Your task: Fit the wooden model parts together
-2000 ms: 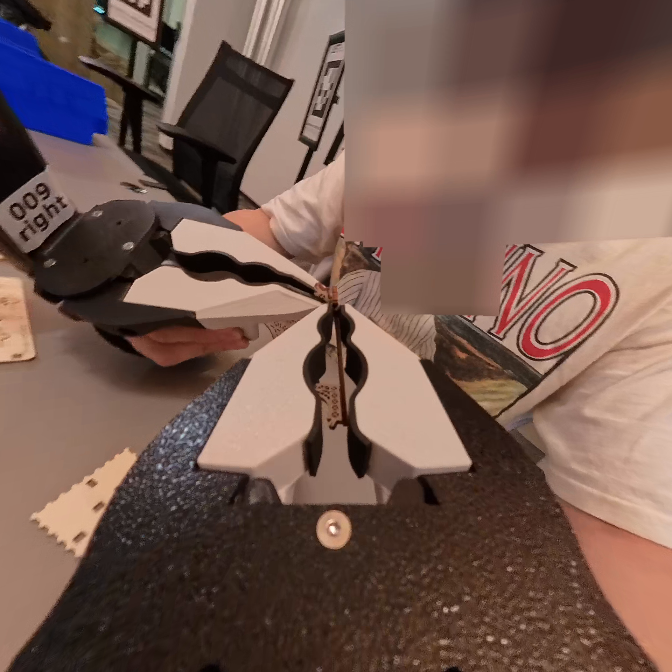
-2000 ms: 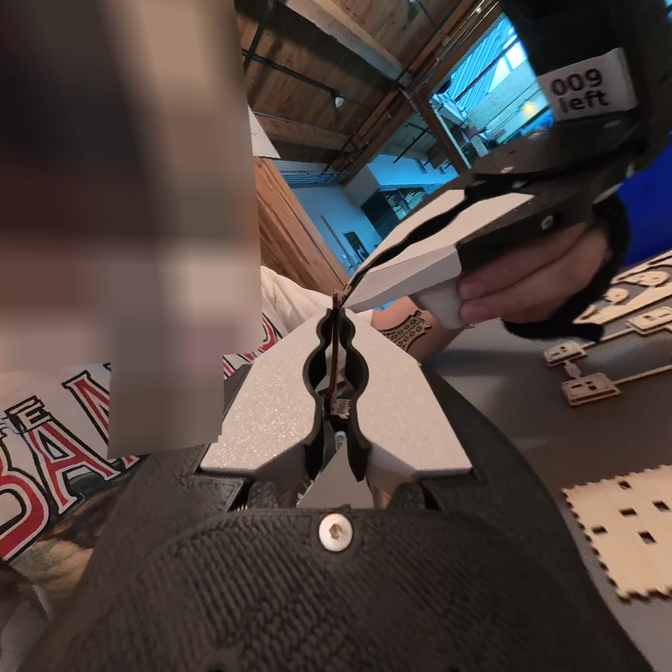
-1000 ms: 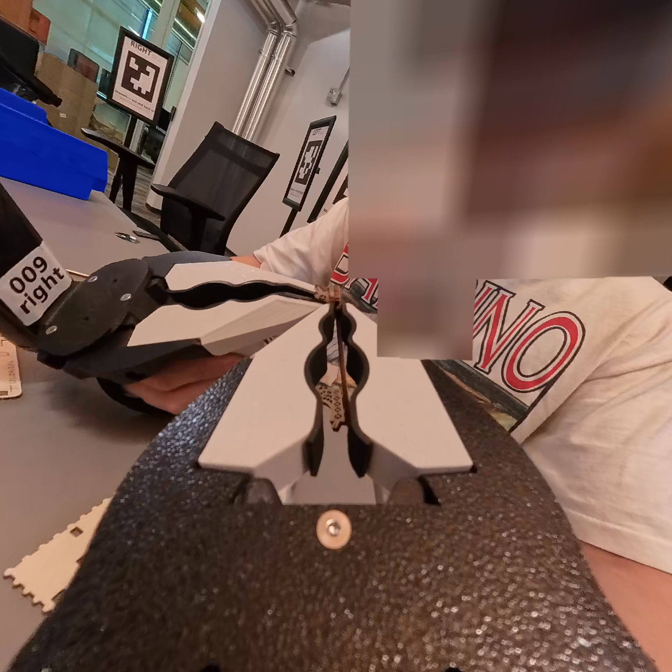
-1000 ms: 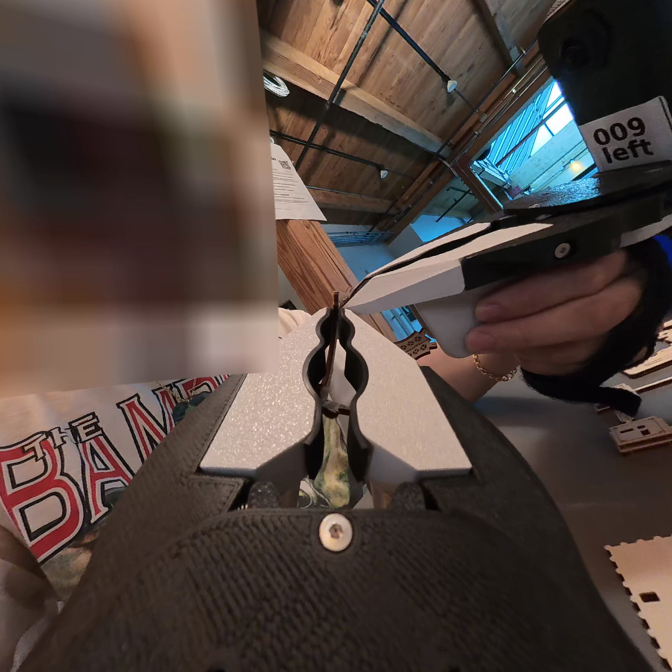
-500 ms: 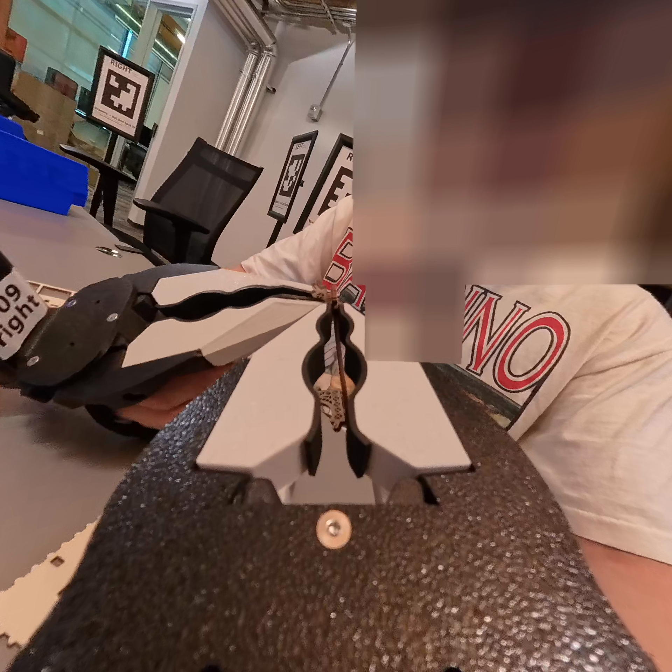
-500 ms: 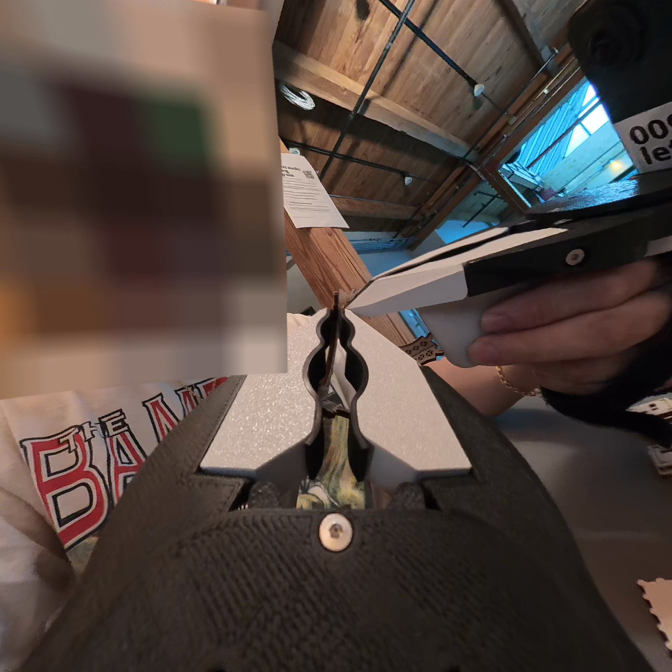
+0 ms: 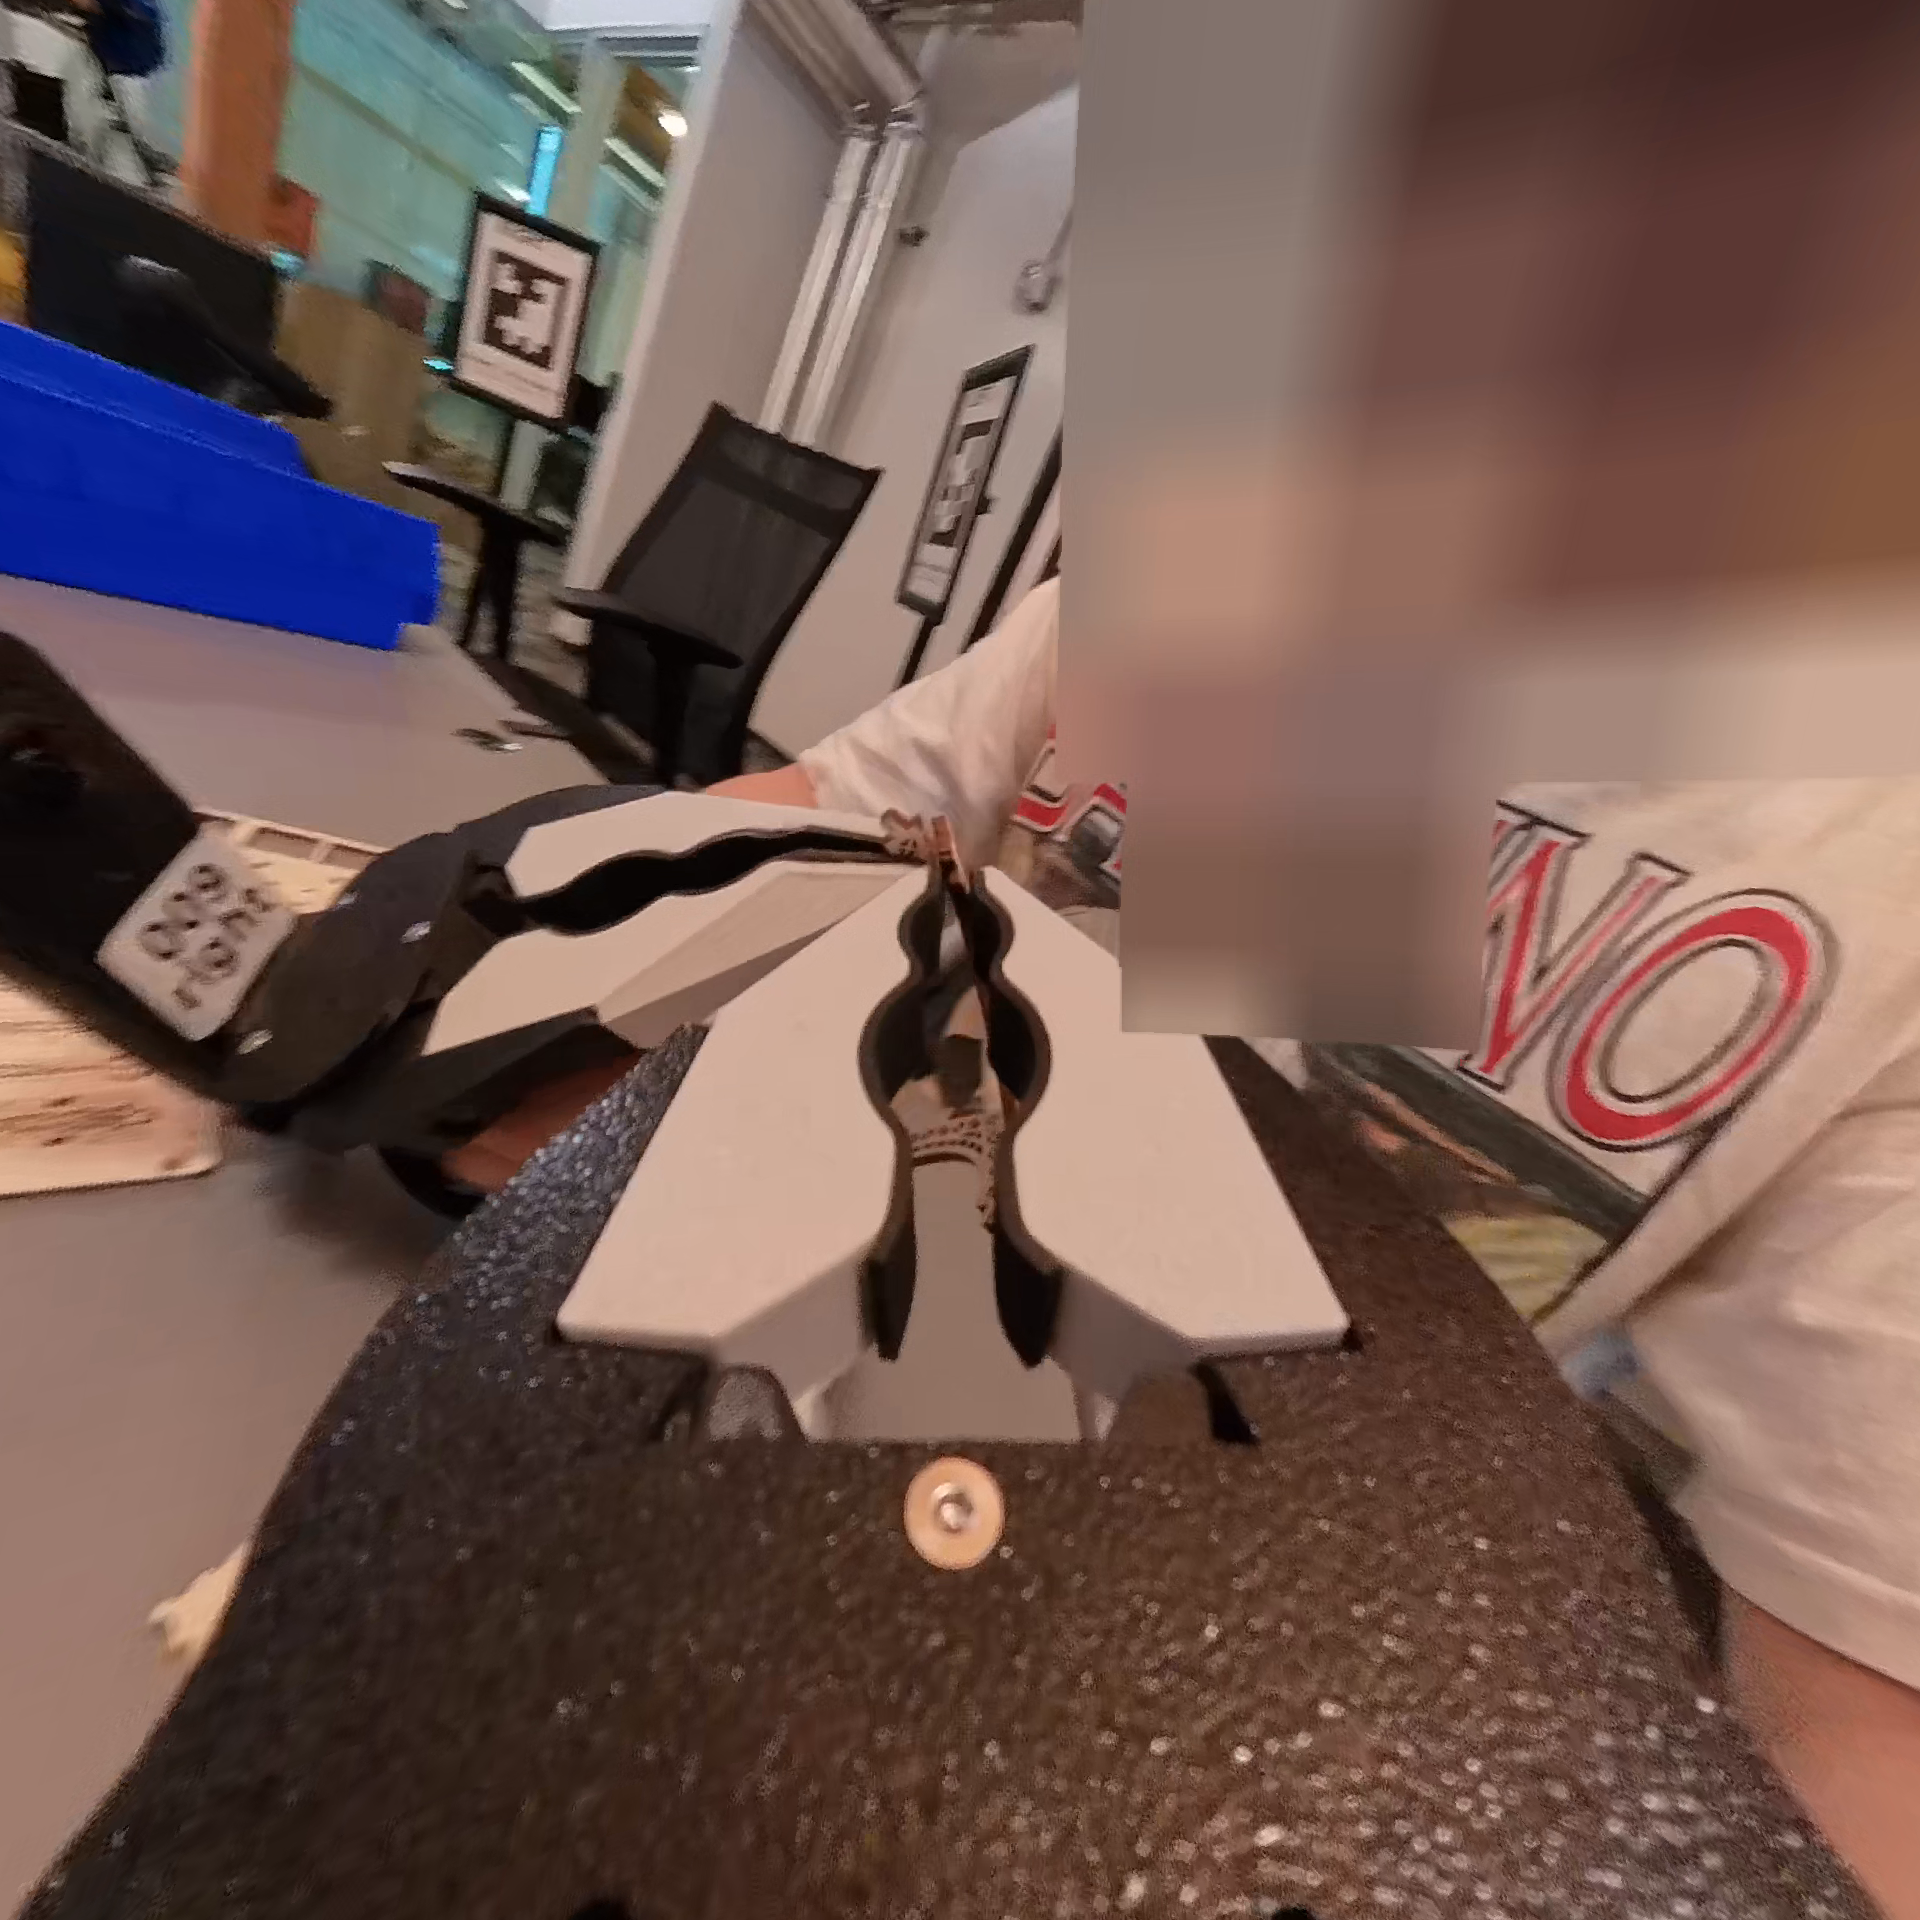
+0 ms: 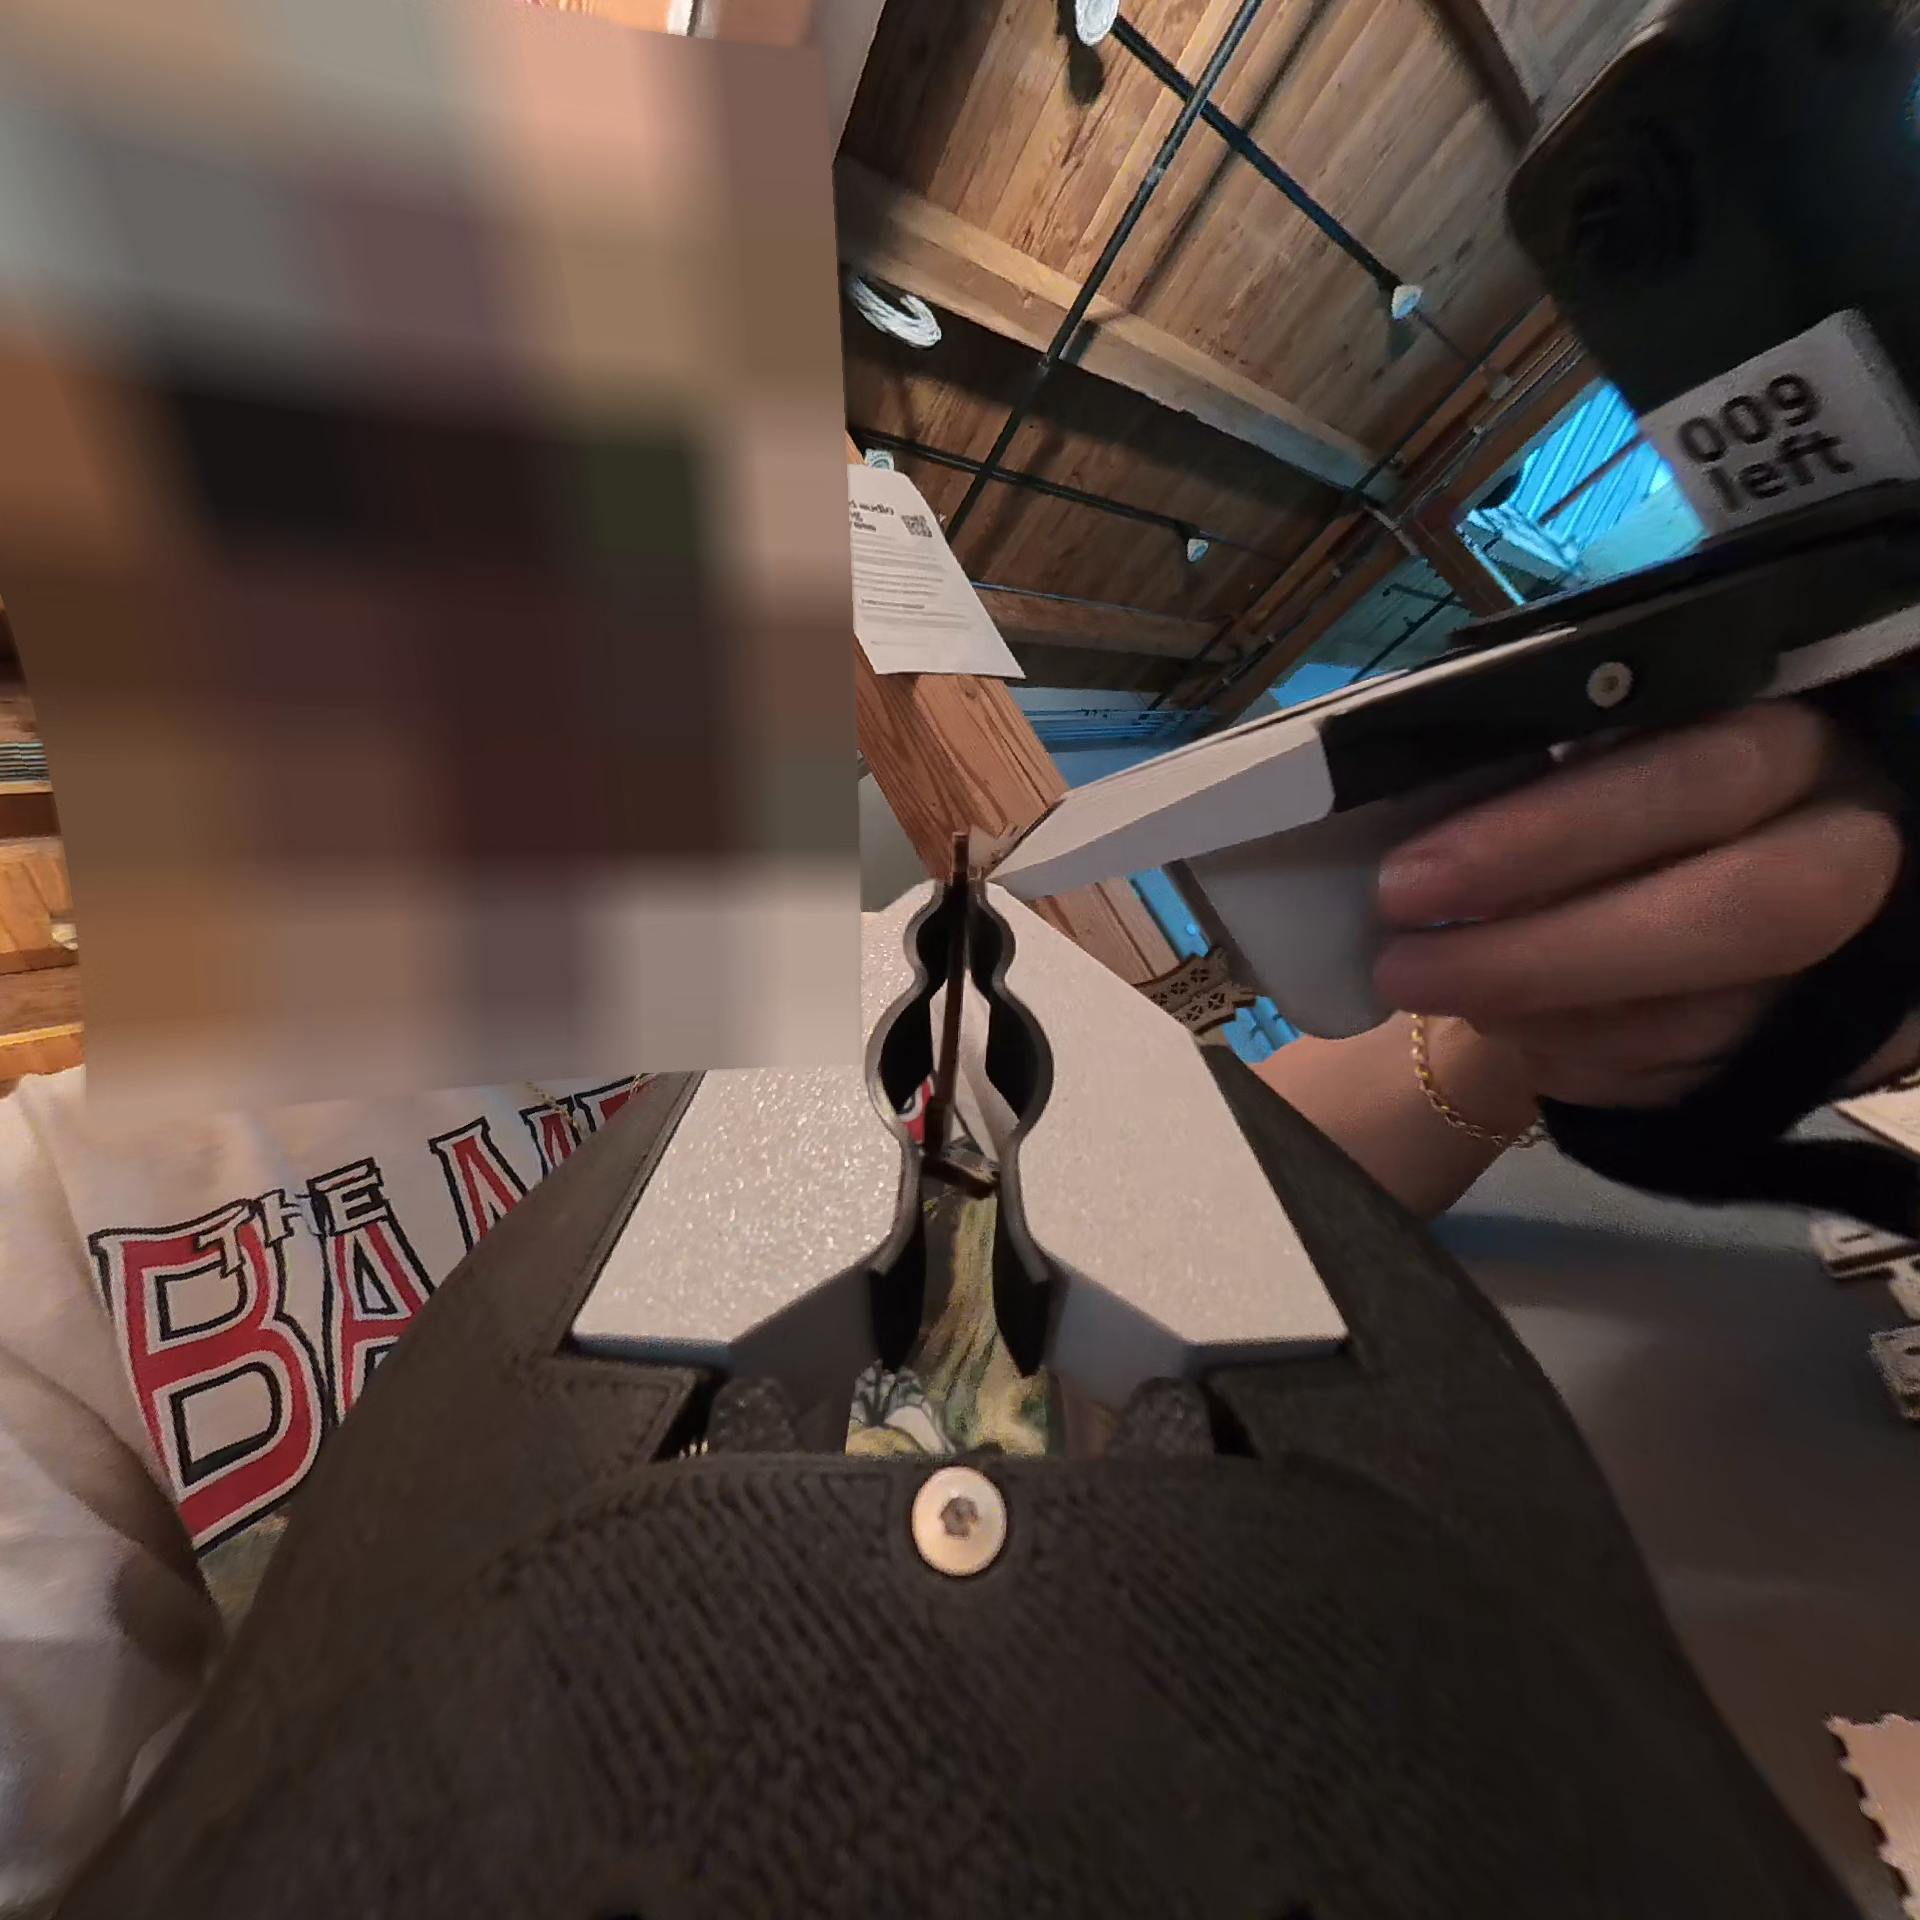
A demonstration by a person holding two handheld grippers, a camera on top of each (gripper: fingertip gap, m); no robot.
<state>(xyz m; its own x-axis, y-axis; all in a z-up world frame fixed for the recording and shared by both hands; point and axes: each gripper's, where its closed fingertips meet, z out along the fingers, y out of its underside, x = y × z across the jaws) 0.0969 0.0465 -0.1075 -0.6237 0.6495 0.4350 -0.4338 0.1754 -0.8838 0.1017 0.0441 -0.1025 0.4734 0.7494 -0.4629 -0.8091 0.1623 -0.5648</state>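
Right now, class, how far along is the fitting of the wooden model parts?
Done: each gripper has picked up a thin wooden part. In hand: the left gripper and right gripper press their parts together at the tips. Left: seating the joint, unconfirmed here; loose pieces lie on the table.

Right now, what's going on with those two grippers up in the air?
A person holds both grippers raised above the grey table, tips meeting. The left gripper is shut on a thin lattice-cut wooden piece; the right gripper is shut on another thin wooden strip, seen edge-on. The two parts touch at the tips, but whether they have slotted together cannot be told. More flat wooden parts lie on the table.
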